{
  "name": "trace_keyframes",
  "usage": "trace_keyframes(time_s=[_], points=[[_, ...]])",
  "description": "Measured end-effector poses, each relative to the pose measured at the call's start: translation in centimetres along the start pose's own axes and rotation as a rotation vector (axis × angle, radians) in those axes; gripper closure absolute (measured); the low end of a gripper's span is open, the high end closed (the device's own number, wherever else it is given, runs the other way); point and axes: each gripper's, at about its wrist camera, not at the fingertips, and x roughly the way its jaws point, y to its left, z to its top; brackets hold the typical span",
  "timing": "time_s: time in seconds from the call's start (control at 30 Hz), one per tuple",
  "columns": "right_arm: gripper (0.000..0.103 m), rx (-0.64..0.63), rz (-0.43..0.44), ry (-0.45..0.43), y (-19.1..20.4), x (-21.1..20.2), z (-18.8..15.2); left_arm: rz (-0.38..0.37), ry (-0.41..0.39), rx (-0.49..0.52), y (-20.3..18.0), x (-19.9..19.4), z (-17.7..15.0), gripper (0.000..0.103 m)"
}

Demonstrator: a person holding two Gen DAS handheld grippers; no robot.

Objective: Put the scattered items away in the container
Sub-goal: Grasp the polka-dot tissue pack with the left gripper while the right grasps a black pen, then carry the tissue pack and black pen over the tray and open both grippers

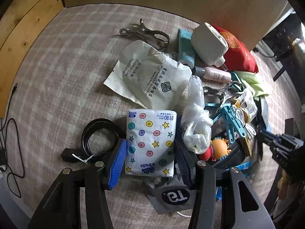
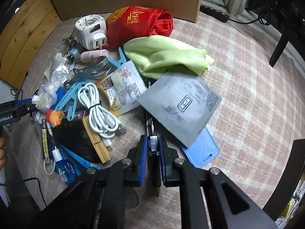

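Black pen (image 2: 152,133) between shut jaws

The grey packet (image 2: 181,105) hides most of the dark pen (image 2: 152,131).

We count, across both views: one tissue pack (image 1: 150,143), one red pouch (image 2: 137,24), one green cloth (image 2: 167,55), one white plug adapter (image 2: 90,31), one white cable bundle (image 2: 97,106), one black cable coil (image 1: 99,139), one grey sachet (image 2: 181,106), one pink bottle (image 1: 217,74), two white paper sachets (image 1: 152,74), two grippers (image 1: 150,158) (image 2: 153,148).
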Motion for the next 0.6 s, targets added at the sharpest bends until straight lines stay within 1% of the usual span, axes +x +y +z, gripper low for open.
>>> trace_keyframes(time_s=[0.13,0.3,0.43,0.6], points=[[0.091,0.01,0.018,0.01,0.0,-0.3,-0.7,-0.003,-0.009,-0.017,0.4,-0.4,-0.3,0.059],[0.091,0.029,0.049,-0.004,0.1,-1.4,-1.6,-0.02,-0.022,-0.036,1.0,-1.4,-1.2,0.059],[0.091,0.045,0.066,-0.03,0.0,-2.9,-2.4,-0.015,-0.05,-0.047,1.5,-2.8,-2.0,0.059],[0.091,0.076,0.106,-0.061,-0.2,-5.1,-3.3,-0.021,-0.095,-0.055,2.4,-5.7,-3.4,0.059]])
